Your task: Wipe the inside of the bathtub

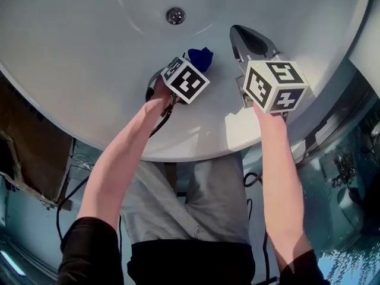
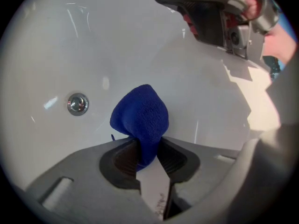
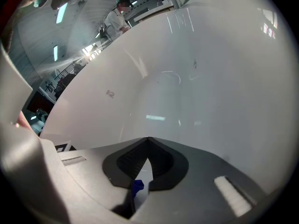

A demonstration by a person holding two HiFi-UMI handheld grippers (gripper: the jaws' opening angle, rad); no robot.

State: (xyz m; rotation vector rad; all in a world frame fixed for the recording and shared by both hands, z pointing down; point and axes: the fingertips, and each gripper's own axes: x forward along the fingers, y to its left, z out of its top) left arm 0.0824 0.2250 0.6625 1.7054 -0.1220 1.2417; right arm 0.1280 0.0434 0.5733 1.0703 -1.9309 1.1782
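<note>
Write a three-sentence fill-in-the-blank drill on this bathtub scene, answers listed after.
The left gripper is shut on a bunched ____ terry cloth.
The right gripper is ____, its fingertips touching each other.
The round chrome ____ sits in the floor of the glossy white bathtub.
Missing words: blue; shut; drain.
</note>
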